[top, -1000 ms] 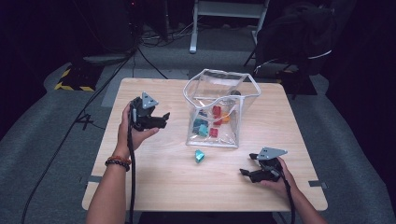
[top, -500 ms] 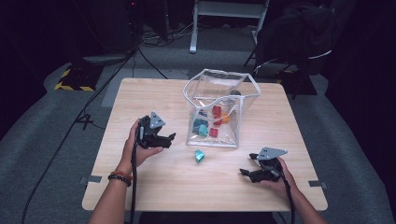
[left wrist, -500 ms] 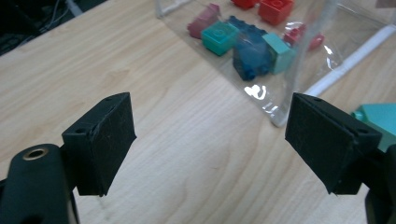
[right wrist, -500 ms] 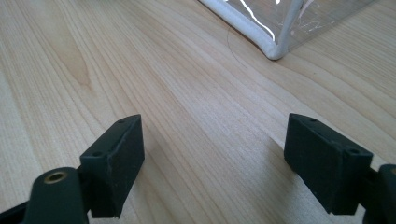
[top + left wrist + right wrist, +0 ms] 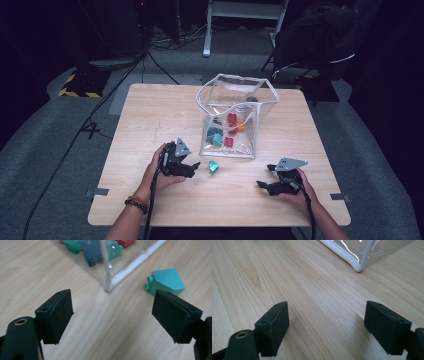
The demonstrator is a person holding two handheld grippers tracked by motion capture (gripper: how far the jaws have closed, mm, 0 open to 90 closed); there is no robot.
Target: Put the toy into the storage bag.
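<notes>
A: Where is the teal brick (image 5: 214,167)?

B: It lies on the bare worktop (image 5: 150,115), outside the clear bag (image 5: 237,117), just off the bag's near edge at about 7 o'clock from it. In the left gripper view the brick (image 5: 166,281) sits beyond the right-hand finger, at about 1 o'clock, close to the bag's white-piped corner (image 5: 108,286) but not touching it.

A: And the left gripper (image 5: 192,169)?

B: It is low over the worktop, held in the person's left hand (image 5: 157,172), with the brick just beside its tips at 3 o'clock in the high view. Its fingers (image 5: 56,315) stand well apart with only wood grain between them; nothing is gripped.

A: The right gripper (image 5: 264,186)?

B: It sits near the worktop's near edge, at about 5 o'clock from the bag, well apart from the brick. Its fingers (image 5: 274,327) are also spread wide, over bare wood, and the bag's corner (image 5: 358,267) shows ahead at 12 o'clock.

A: What is in the bag?

B: Several small bricks: red (image 5: 232,119), teal (image 5: 216,137) and an orange one (image 5: 241,127), lying against its near wall.
</notes>
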